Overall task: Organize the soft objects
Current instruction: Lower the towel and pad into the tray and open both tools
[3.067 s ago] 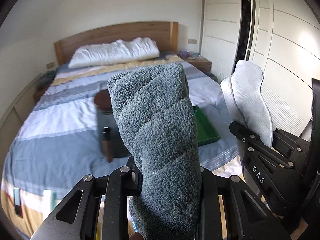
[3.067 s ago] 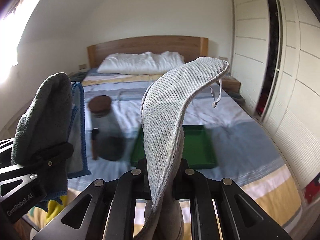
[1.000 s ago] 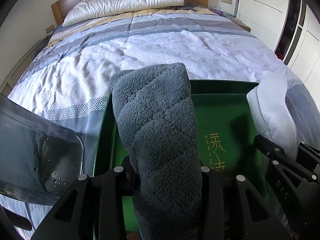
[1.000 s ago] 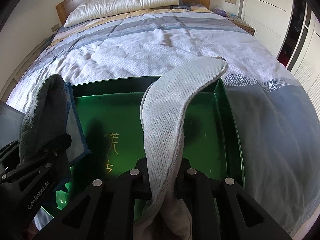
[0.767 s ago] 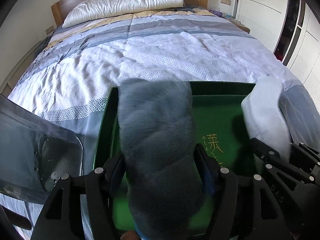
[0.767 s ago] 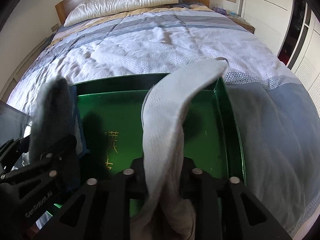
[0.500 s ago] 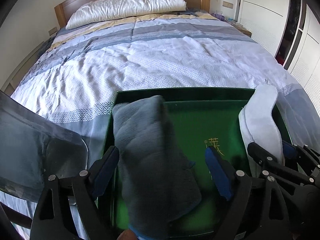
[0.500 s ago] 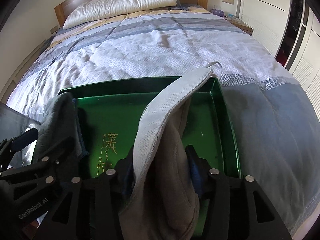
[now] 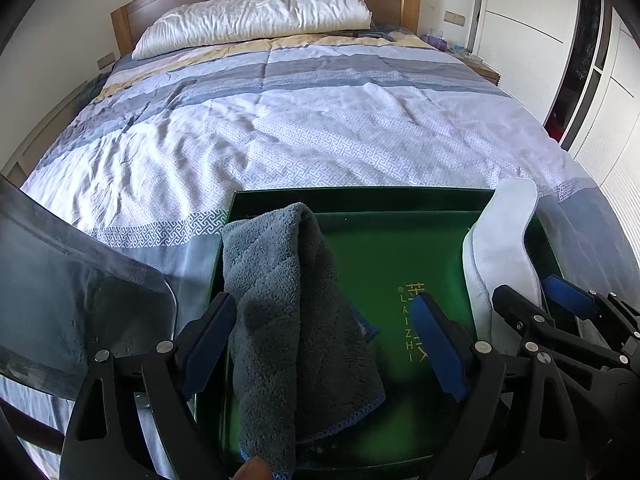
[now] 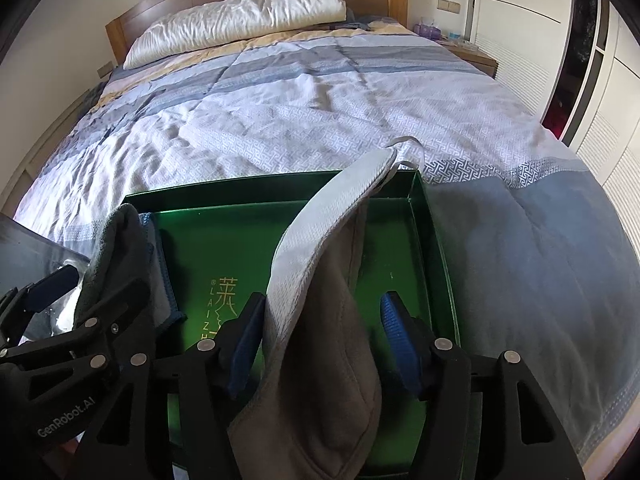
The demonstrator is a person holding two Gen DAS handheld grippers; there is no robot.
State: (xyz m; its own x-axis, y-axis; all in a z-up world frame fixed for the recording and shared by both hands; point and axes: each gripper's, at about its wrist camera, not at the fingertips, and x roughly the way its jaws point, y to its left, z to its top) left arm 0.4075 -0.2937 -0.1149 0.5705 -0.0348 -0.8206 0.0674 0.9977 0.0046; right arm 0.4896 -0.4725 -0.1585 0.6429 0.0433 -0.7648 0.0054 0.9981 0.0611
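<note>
Left gripper (image 9: 324,332) tilts downward, jaws spread wide, having just opened; right gripper (image 10: 324,340) beside it, jaws just parted too.

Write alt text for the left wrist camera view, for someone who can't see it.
A grey towel slumps in a green tray on a striped bed, between the open left gripper whose jaws have just been opening. At right, a pale cloth stands in the tray at the right gripper.

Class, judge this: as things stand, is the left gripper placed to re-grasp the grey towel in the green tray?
Probably yes: the left gripper is open, its jaws straddle the grey towel in the green tray, nothing between.
</note>
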